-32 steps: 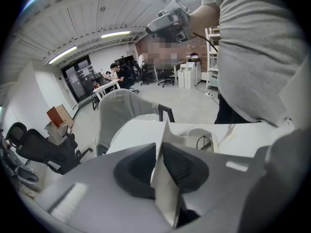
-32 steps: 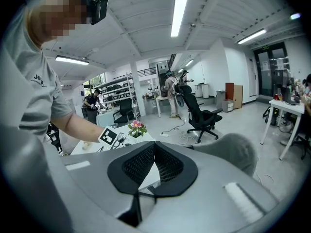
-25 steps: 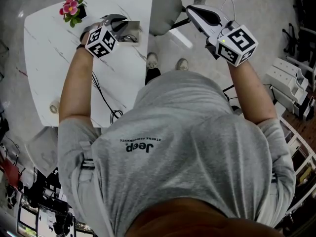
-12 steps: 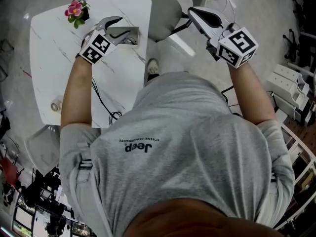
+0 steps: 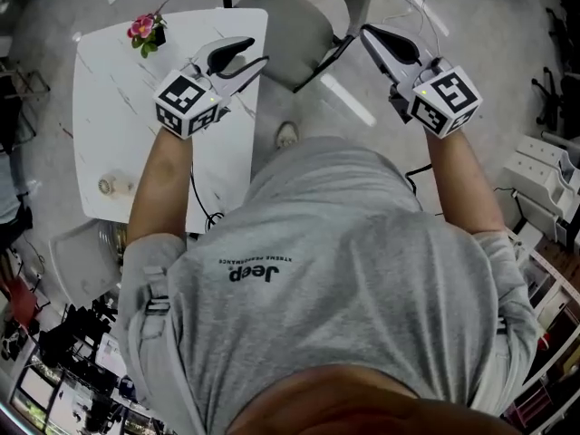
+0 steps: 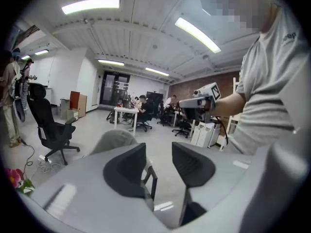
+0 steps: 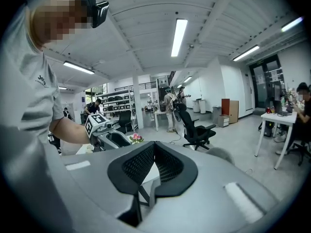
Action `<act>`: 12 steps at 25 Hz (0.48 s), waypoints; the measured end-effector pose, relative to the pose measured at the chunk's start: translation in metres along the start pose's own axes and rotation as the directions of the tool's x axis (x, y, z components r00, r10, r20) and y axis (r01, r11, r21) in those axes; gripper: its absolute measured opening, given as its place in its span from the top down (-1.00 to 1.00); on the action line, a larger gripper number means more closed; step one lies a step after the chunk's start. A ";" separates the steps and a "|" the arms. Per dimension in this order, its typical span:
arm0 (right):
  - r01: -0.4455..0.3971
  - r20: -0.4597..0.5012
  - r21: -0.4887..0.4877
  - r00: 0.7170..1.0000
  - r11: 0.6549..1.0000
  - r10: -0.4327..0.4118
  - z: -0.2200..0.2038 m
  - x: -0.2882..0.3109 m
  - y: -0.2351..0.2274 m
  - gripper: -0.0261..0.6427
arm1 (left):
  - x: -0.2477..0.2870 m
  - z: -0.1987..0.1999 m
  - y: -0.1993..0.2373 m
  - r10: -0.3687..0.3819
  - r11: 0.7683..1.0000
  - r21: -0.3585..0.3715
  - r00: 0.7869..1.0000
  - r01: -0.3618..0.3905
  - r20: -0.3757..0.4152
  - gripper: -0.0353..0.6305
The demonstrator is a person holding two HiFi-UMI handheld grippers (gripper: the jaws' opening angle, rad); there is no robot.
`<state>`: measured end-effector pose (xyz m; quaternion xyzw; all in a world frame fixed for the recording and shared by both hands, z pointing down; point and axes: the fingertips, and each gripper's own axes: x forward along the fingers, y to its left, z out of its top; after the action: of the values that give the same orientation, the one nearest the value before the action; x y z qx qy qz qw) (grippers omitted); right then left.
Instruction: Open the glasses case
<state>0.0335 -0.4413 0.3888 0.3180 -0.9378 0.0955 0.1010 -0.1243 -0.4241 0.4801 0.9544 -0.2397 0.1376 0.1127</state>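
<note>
White desk (image 5: 118, 125) is seen below; the left gripper (image 5: 252, 53) has been lifted off it, its jaws part open and closing, with nothing between. The right gripper (image 5: 367, 31) is held with jaws pressed together, empty. The case, earlier by the left jaws, is hidden now; opening is judged finished

The glasses case cannot be made out in any view. From the head view, the left gripper (image 5: 246, 54) hangs over the far right edge of the white table (image 5: 118, 107) and hides what lies beneath it. Nothing sits between its closing jaws, nor between the right gripper's (image 5: 370, 33) meeting jaws.
</note>
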 end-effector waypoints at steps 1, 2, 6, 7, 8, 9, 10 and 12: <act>0.001 0.013 -0.004 1.000 1.000 -0.001 0.002 -0.014 -0.003 0.91 | 0.006 0.013 -0.014 0.002 1.000 -0.005 1.000 -0.002 0.029 0.26; 0.003 0.023 -0.007 1.000 1.000 -0.003 0.003 -0.030 -0.006 0.91 | 0.013 0.025 -0.029 0.004 1.000 -0.012 0.998 -0.004 0.060 0.30; 0.024 0.051 -0.010 0.998 1.000 -0.024 0.009 -0.093 -0.019 0.91 | 0.043 0.064 -0.091 0.020 0.998 -0.056 0.983 -0.010 0.183 0.48; 0.030 0.058 -0.010 0.998 0.999 -0.030 0.010 -0.110 -0.021 0.91 | 0.053 0.072 -0.108 0.020 0.998 -0.069 0.978 -0.006 0.209 0.51; 0.035 0.066 -0.008 0.997 0.999 -0.034 0.010 -0.128 -0.023 0.91 | 0.063 0.077 -0.127 0.018 0.997 -0.078 0.973 0.000 0.230 0.53; 0.039 0.075 -0.004 0.996 0.999 -0.038 0.009 -0.146 -0.024 0.91 | 0.074 0.082 -0.146 0.017 0.997 -0.083 0.969 0.003 0.246 0.55; 0.041 0.083 0.001 0.996 0.999 -0.041 0.008 -0.164 -0.027 0.91 | 0.084 0.087 -0.163 0.019 0.996 -0.085 0.966 0.003 0.259 0.58; 0.048 0.090 0.010 0.995 0.999 -0.049 0.004 -0.196 -0.032 0.91 | 0.099 0.098 -0.193 0.027 0.996 -0.086 0.959 -0.003 0.282 0.70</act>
<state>0.2046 -0.3541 0.3396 0.3450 -0.9331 0.0822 0.0594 0.0744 -0.3283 0.3913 0.9568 -0.2661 -0.0099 0.1164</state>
